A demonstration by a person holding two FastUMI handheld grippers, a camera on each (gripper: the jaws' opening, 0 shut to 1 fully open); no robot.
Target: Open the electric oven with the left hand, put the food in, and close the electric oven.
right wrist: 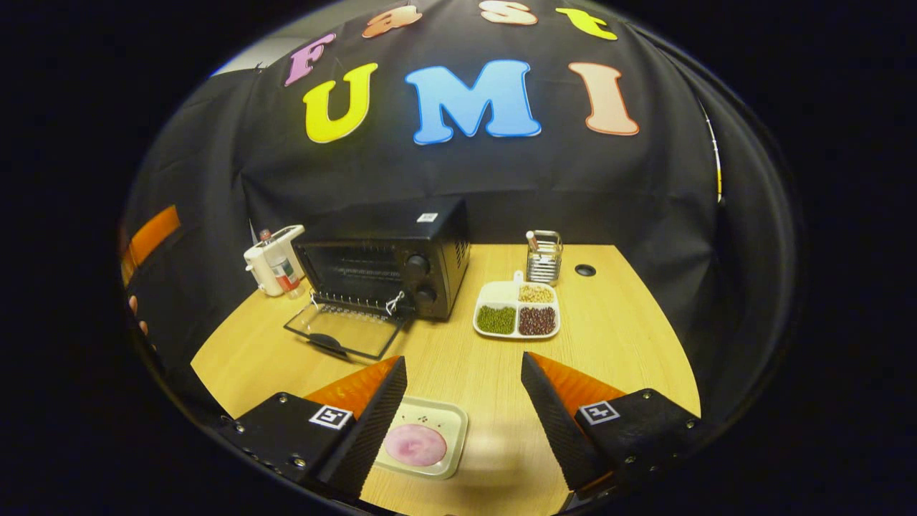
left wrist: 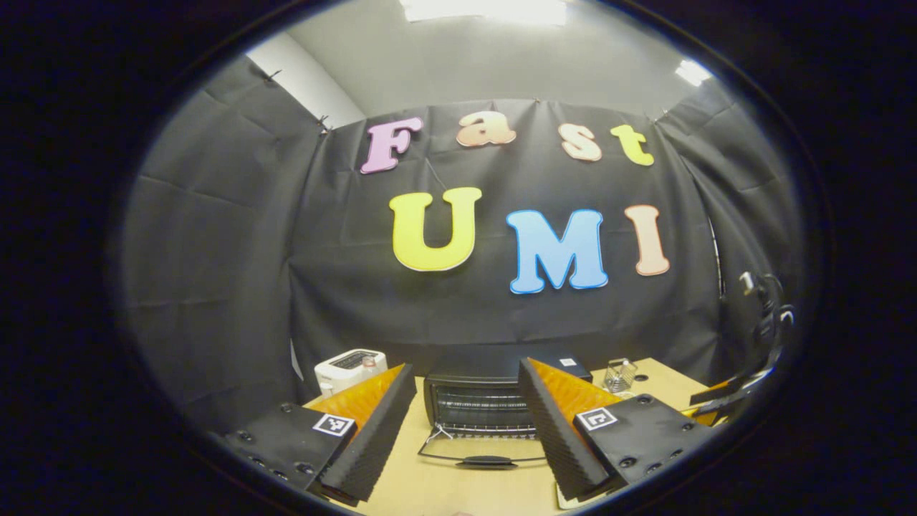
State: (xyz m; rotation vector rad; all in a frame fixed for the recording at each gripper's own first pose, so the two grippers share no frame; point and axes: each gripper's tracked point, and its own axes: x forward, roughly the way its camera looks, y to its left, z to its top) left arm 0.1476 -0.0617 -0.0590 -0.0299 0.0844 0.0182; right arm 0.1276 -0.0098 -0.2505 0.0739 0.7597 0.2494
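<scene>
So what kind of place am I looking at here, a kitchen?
Probably a mock kitchen set up in a recording booth, not a home: a small electric oven with its door down and a divided dish of beans sit on a wooden table enclosed by black cloth.

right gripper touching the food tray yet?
Apart. In the right gripper view the right gripper is open, and bare table shows between its right finger and the tray. The left finger overlaps the tray's edge, so that side is unclear.

Right gripper [right wrist: 464, 401] spread wide above the bench [right wrist: 616, 344]; food tray [right wrist: 424, 437] below; electric oven [right wrist: 387, 261] door lowered.
</scene>
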